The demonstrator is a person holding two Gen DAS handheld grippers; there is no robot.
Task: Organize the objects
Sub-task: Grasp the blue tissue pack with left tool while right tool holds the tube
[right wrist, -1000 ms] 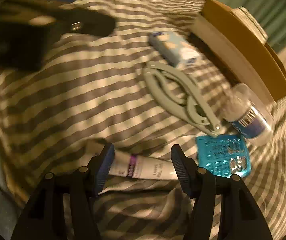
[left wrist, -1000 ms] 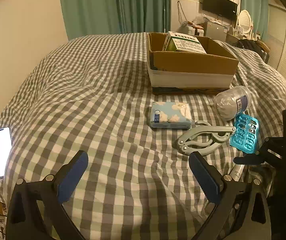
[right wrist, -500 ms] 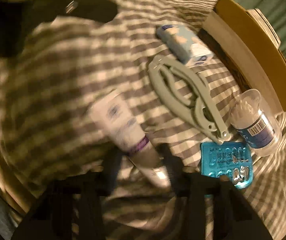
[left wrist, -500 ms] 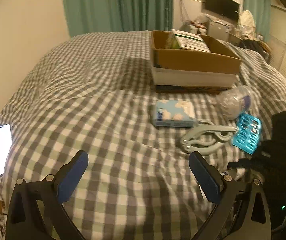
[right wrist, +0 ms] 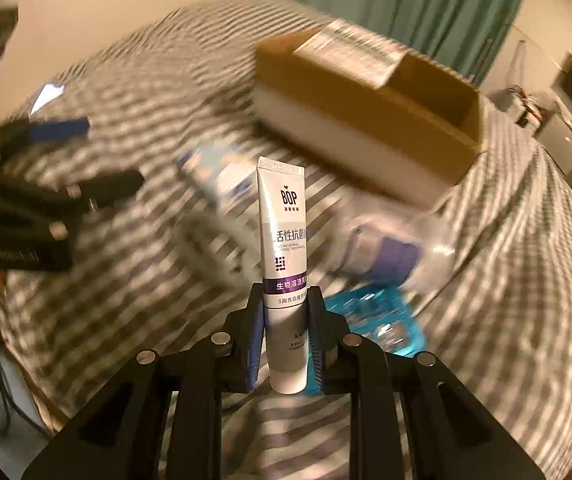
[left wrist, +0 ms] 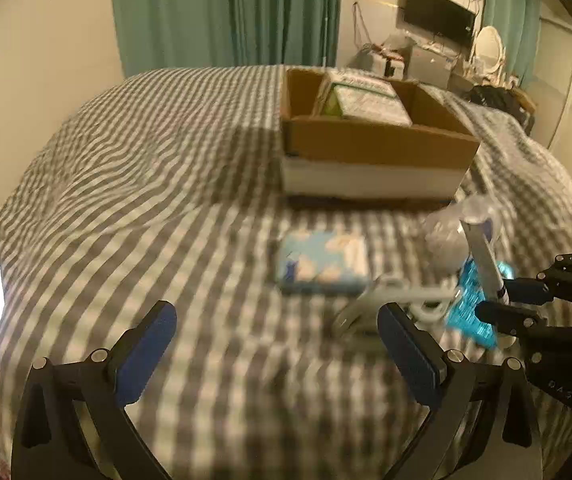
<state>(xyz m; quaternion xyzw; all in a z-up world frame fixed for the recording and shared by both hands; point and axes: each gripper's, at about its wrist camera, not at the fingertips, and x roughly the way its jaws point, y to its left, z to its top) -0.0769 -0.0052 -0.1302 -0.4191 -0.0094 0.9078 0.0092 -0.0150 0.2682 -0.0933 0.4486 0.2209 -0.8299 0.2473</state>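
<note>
The bed cover (left wrist: pixel 134 184) has a check pattern of grey and white squares, and on it stands a brown cardboard box (left wrist: pixel 378 148) with a white band along the lower part of its side. The soft plastic toothpaste tube (right wrist: pixel 284 256) is white and grey with a purple band and black letters, and it sits between the blue pads (right wrist: pixel 255 336) of the black right claw (right wrist: pixel 285 338). Near it lie a bright turquoise blister pack (right wrist: pixel 378 320), a light blue tissue packet with white cloud shapes (left wrist: pixel 324 262) and a pale grey plastic folding hanger (left wrist: pixel 370 300), and the curtains (left wrist: pixel 226 12) behind the bed are dark teal.
</note>
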